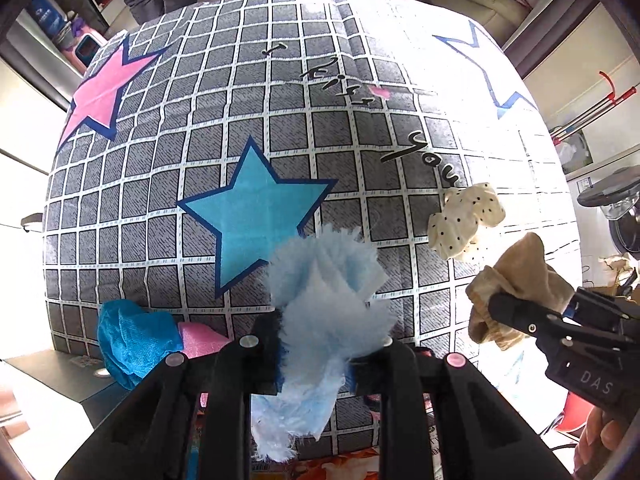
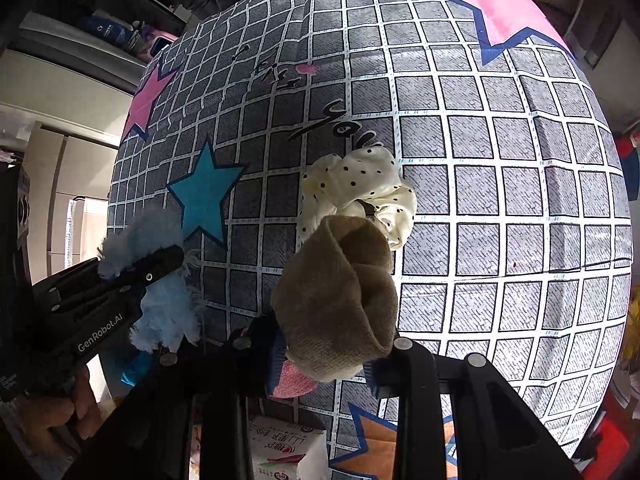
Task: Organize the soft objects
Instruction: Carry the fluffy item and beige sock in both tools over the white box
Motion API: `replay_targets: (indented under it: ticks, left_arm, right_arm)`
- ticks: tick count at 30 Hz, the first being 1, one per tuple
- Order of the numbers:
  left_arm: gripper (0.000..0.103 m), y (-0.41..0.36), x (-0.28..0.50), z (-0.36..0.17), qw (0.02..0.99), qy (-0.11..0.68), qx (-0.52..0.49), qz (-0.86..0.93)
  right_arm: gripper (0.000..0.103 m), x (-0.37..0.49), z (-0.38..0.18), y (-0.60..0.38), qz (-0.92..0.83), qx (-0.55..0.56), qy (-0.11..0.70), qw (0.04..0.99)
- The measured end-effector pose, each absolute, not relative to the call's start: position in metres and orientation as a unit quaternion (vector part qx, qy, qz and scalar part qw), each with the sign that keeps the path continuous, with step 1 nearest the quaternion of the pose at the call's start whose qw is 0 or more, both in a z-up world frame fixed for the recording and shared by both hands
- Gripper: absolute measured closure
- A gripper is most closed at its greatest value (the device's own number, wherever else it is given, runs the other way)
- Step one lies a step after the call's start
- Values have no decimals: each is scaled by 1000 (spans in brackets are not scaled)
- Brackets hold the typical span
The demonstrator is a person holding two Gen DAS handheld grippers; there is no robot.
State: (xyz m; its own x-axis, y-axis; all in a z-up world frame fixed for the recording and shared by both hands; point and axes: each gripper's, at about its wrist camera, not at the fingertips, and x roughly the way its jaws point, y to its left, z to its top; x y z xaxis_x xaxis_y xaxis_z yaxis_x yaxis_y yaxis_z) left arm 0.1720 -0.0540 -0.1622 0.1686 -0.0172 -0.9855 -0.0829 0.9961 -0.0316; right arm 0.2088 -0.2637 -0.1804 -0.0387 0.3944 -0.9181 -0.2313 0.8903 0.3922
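Between left jaws, blue fluffy cloth [image 1: 324, 312], tan sock [image 2: 340, 300] btwn right jaws

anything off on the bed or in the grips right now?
Nothing damaged or spilled. Left gripper is shut on a fluffy light-blue cloth, right gripper on a tan sock. A dotted cream scrunchie lies loose on the checked cover; a blue cloth sits at its edge.

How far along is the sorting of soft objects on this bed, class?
Nothing looks sorted yet. In hand: the left gripper clamps a fluffy blue cloth; the right gripper clamps a tan sock. Left: the polka-dot scrunchie and the blue bundle on the bedspread.
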Motion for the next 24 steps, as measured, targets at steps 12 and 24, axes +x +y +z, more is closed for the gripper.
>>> replay_targets:
  ticks: [12, 24]
  left_arm:
    - [80, -52, 164, -67, 842, 523, -131, -35]
    - [79, -62, 82, -39, 833, 543, -103, -26]
  right_arm:
    - [70, 195, -146, -267, 222, 59, 663, 713]
    - [70, 143, -108, -258, 240, 22, 647, 724]
